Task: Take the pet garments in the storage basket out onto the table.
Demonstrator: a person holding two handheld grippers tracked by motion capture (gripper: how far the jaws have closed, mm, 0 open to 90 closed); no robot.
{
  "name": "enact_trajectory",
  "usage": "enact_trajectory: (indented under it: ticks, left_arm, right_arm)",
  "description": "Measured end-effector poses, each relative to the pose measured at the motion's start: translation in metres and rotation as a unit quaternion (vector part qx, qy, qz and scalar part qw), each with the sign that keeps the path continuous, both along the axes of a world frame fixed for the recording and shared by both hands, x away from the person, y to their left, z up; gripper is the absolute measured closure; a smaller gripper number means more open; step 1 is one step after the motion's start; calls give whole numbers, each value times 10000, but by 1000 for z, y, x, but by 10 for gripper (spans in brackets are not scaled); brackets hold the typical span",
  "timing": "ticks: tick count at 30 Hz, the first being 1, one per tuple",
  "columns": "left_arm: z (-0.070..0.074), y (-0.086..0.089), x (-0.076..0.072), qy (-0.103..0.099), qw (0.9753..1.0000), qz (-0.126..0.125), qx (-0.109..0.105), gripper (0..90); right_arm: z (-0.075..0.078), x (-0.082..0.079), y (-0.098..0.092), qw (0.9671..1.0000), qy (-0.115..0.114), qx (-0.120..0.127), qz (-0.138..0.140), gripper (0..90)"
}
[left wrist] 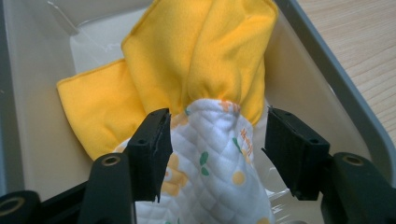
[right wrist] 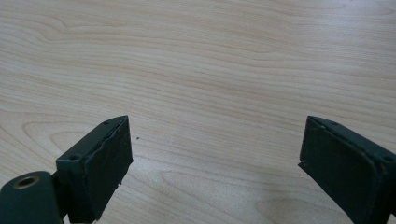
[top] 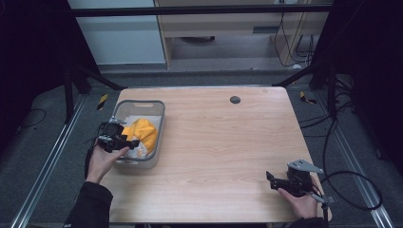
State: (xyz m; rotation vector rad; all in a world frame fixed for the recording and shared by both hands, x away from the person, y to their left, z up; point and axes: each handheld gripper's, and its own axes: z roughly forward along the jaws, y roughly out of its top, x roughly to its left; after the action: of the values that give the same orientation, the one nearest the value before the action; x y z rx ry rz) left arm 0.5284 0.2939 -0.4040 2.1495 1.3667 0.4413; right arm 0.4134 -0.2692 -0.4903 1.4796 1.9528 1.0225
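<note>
- Nearest the person, the right gripper [top: 273, 181] rests low over the front right part of the bench [top: 223, 152], held in the right hand [top: 300, 202]. In the right gripper view its fingers [right wrist: 100, 165] stand wide apart with only bare wood grain between them, so it holds nothing.
- Farther in, at the left edge, the left hand [top: 102, 161] holds the left gripper [top: 129, 142] over the near end of the grey bin [top: 161, 130].
- In the left gripper view its fingers [left wrist: 152, 149] are spread on either side of a bunched neck of the cloth [left wrist: 205, 154]. The left one looks to touch the fabric, while the right one stands apart from it, so the cloth is straddled and not yet pinched.
- The cloth lies inside the bin: a white quilted side with small yellow and green prints near the fingers, and a plain yellow side [left wrist: 196, 51] heaped beyond it towards the far wall.
- It should handle as a light, soft, limp thing: it will sag and unfold once lifted, and thin layers may slip free if only an edge is caught.
- The gathered quilted neck between the fingers looks like the best place to take hold, since it is thick there and gives several layers to bite on.
- Beyond the bin, the far half of the bench carries just a small dark round cap [top: 235, 99] near its far edge.
</note>
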Motion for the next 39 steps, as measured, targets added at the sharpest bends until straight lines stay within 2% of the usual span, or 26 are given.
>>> enact_trajectory:
  ticks: [10, 19, 27, 32, 39]
  left_arm:
    - [-5, -1, 3, 154, 9999, -22, 36, 478]
    - [-11, -1, 7, 372, 9993, -77, 63, 583]
    - [-14, -3, 10, 532, 9984, -108, 130, 640]
    - [-16, -2, 12, 674, 9976, -109, 88, 697]
    - [-17, -2, 12, 702, 9974, -123, 137, 781]
  right_arm:
    - [-1, 0, 1, 10000, 25, -15, 27, 92]
    - [-1, 1, 1, 10000, 37, -35, 47, 92]
    - [-2, 1, 1, 10000, 55, -49, 53, 92]
    - [-1, 1, 1, 9999, 49, -81, 54, 91]
    - [-1, 1, 1, 9999, 54, -73, 46, 91]
